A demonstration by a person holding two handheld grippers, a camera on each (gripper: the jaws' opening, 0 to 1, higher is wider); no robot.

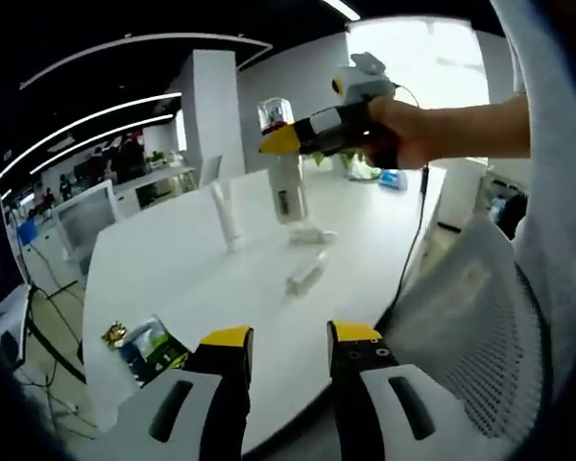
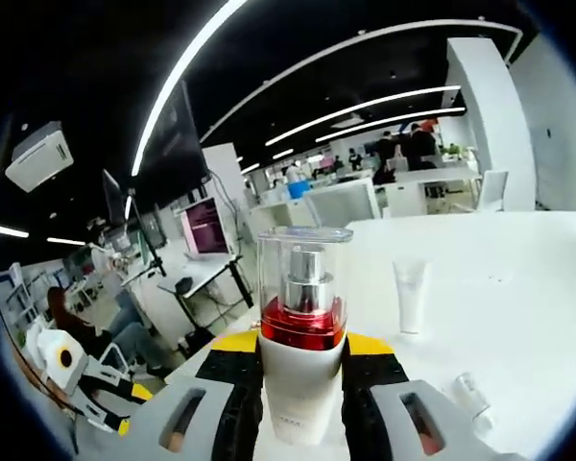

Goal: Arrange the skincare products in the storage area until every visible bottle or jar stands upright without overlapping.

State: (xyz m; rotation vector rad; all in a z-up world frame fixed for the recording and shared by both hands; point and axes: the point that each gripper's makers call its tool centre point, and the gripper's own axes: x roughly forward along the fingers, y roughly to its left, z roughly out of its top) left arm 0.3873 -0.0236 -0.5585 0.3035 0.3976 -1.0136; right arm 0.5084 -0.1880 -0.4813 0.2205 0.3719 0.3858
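A white pump bottle (image 2: 301, 384) with a red band and a clear cap stands upright between my right gripper's (image 2: 302, 348) jaws, which are shut on its body. In the left gripper view, that gripper (image 1: 286, 140) comes in from the right in a hand and holds the bottle (image 1: 288, 187) by its upper part; the base is at or just above the white table (image 1: 173, 269). A white tube (image 1: 228, 219) (image 2: 411, 296) stands upright beside it. Two small white items lie flat: one (image 1: 307, 274) nearer, one (image 1: 313, 233) at the bottle's foot. My left gripper (image 1: 290, 338) is open over the near table edge.
A printed packet (image 1: 154, 348) with a small gold item (image 1: 113, 333) lies at the table's near left corner. A mesh chair back (image 1: 470, 317) stands to the right of the table. Office desks, monitors and people (image 2: 86, 331) lie beyond.
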